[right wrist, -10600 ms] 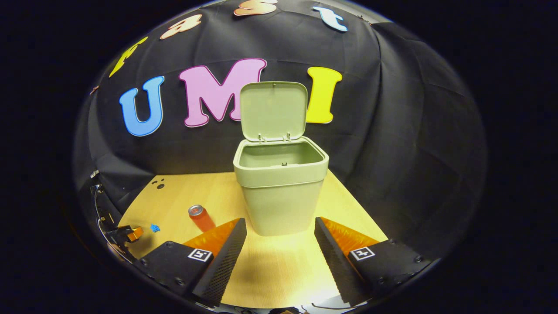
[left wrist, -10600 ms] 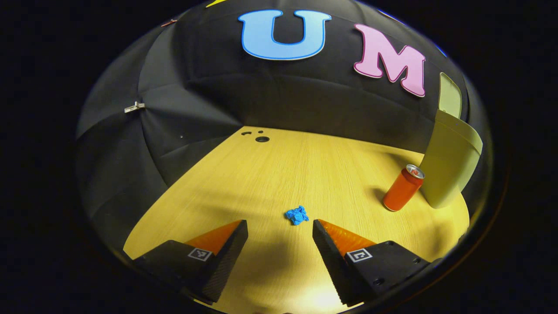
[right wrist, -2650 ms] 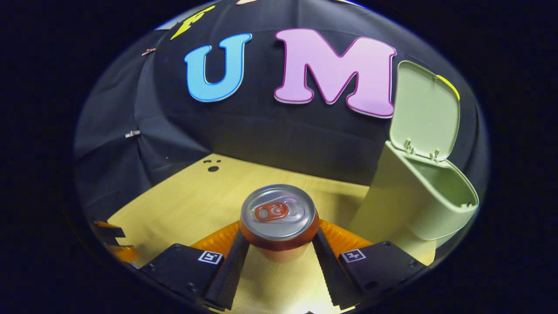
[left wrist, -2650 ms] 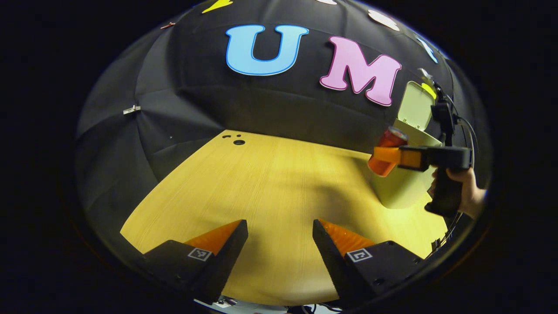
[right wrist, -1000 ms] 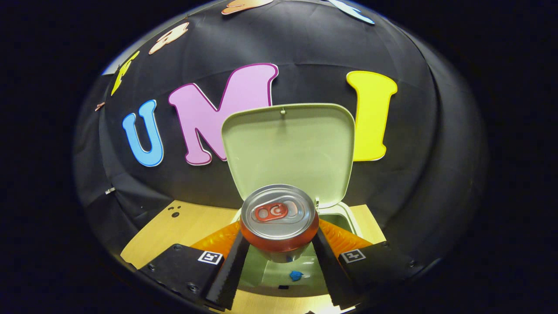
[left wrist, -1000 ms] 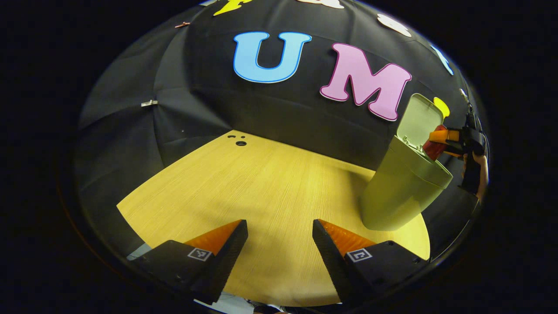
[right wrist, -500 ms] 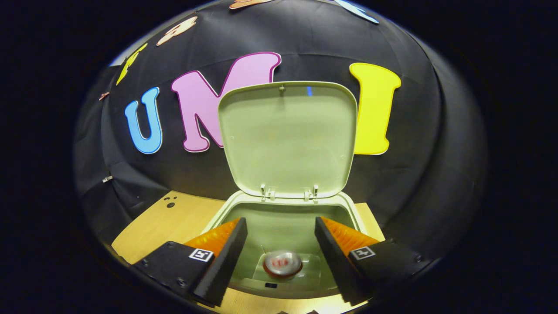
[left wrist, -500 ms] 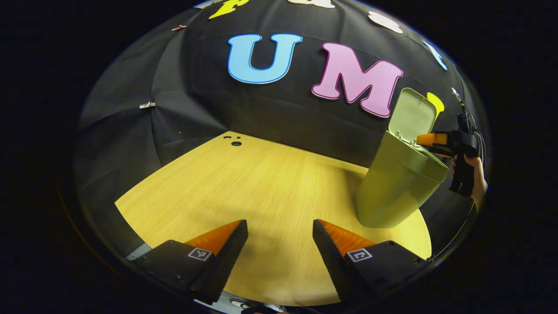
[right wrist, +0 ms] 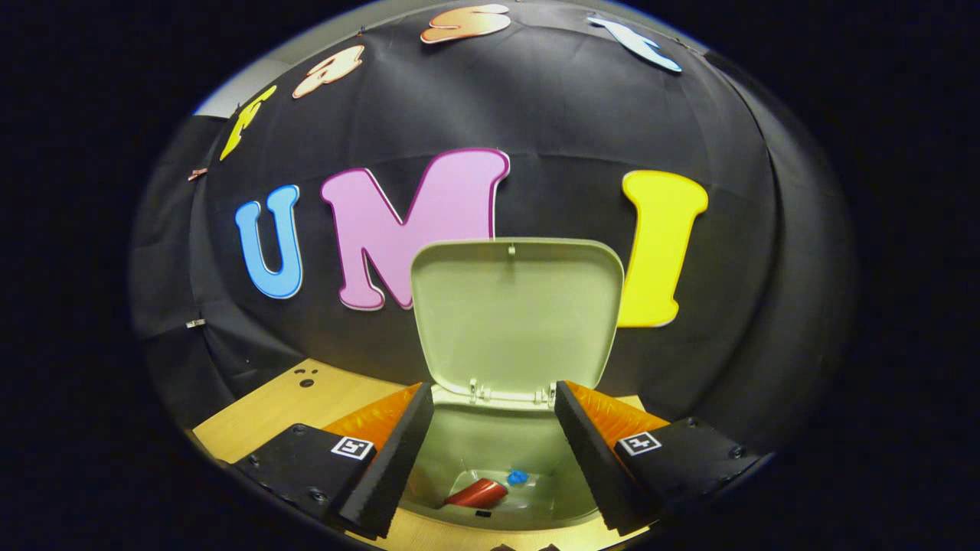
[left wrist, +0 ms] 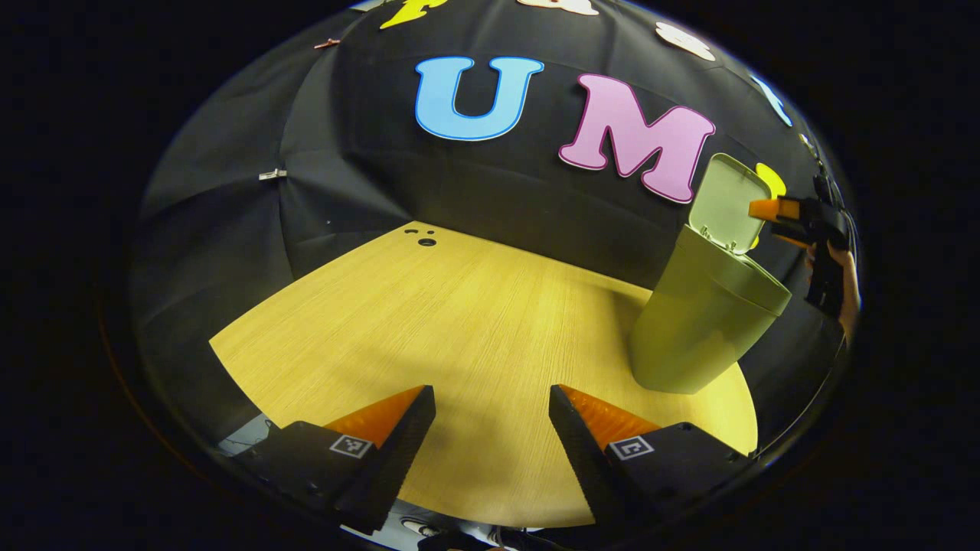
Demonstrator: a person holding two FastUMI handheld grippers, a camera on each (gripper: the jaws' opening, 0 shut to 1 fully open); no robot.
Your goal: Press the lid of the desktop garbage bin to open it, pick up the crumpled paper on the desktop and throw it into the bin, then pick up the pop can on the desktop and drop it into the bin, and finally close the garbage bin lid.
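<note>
In the left gripper view, the left tongs (left wrist: 491, 428) are spread wide with nothing between the fingers, held above the near part of the bench (left wrist: 459, 321). The wooden top ahead of them is bare up to the far edge at the black cloth wall, where a few small dark holes (left wrist: 426, 241) sit near the corner. The bin (left wrist: 700, 321) stands at the bench's right end, close to the rounded edge, with its lid (left wrist: 727, 203) tipped up. Beyond it, the right tongs (left wrist: 773, 214) are held by a hand (left wrist: 846, 291) level with the raised lid; at that distance I cannot tell their gap.

In the right gripper view, the right tongs (right wrist: 494, 440) are spread wide and empty, poised over the bin's (right wrist: 490, 436) open mouth, touching nothing. The lid (right wrist: 517, 314) stands upright on its hinges just behind the fingers. The pop can (right wrist: 478, 493) lies on its side on the bin's floor, with the crumpled paper (right wrist: 518, 477) just beside it. A strip of bench (right wrist: 291, 405) shows to the left.
</note>
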